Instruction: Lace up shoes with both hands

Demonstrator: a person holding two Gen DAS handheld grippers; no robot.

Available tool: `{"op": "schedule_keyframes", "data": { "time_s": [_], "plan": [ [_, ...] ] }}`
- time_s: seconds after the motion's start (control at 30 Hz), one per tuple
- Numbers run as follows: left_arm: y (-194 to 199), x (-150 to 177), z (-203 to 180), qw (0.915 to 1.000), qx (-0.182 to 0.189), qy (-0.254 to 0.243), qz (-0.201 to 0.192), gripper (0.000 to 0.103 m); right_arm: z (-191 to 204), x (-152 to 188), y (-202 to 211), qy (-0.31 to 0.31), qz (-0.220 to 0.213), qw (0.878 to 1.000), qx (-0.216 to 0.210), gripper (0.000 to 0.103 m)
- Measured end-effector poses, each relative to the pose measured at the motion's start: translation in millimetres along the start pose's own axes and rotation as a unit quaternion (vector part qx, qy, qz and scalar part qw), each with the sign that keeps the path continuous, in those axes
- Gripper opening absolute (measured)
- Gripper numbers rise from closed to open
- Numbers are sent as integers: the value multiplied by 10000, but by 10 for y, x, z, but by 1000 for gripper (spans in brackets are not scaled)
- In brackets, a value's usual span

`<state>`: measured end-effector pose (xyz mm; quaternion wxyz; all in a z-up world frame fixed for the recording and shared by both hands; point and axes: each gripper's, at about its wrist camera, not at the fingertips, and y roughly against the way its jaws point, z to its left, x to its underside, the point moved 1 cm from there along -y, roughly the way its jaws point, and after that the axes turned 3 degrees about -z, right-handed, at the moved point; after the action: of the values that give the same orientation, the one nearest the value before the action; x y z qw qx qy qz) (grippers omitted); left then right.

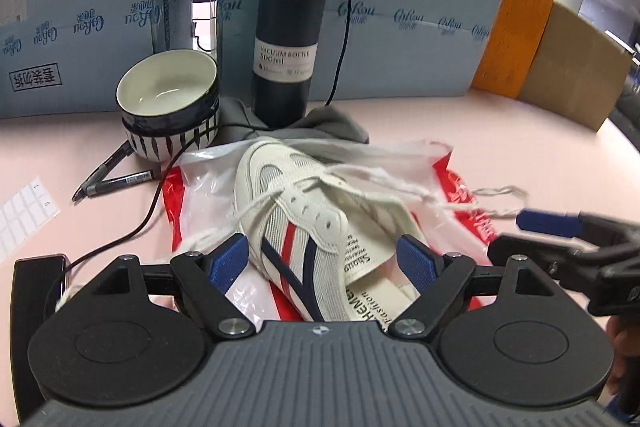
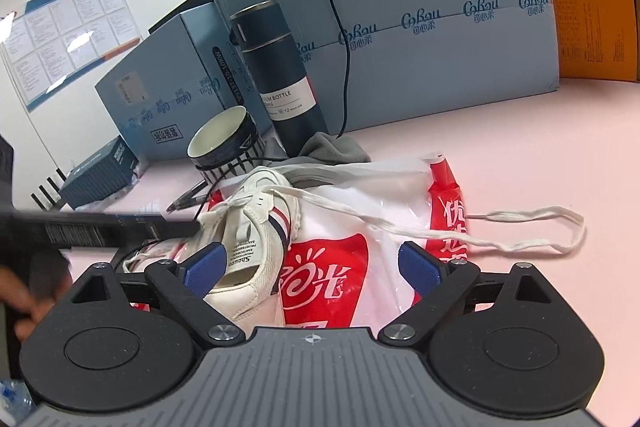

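In the left wrist view, the left gripper (image 1: 327,253) stands spread over the white shoe (image 1: 304,223), which lies on a plastic bag (image 1: 200,183); one lace end (image 1: 420,193) trails loose to the right, and the slick bag could let the shoe slide when a lace is pulled. In the right wrist view, the right gripper (image 2: 318,264) is spread and empty beside the shoe, and the looped lace could snag a finger. Which eyelets are threaded is hard to make out.

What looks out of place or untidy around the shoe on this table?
The shoe lies on a crumpled plastic bag, not on the bare table. Its laces are undone: one lace trails far to the right across the bag and table. A black cable also runs close by the shoe.
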<state>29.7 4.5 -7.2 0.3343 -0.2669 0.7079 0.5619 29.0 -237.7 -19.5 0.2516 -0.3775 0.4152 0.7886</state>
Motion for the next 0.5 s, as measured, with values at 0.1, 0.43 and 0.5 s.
{"op": "schedule_keyframes", "data": {
  "time_s": [0.1,0.43,0.5],
  "plan": [
    [-73,48,27,9998,-153,150,57,73,47,-55,-91,192,104,9997,-134,93],
    [-393,35,216,9956,-122,887,275,47,75,-94,-861,117,997,9933,-566,18],
    [-394,11,221,9954,-120,924,226,44,53,-81,-846,-175,1009,9929,-611,16]
  ]
}}
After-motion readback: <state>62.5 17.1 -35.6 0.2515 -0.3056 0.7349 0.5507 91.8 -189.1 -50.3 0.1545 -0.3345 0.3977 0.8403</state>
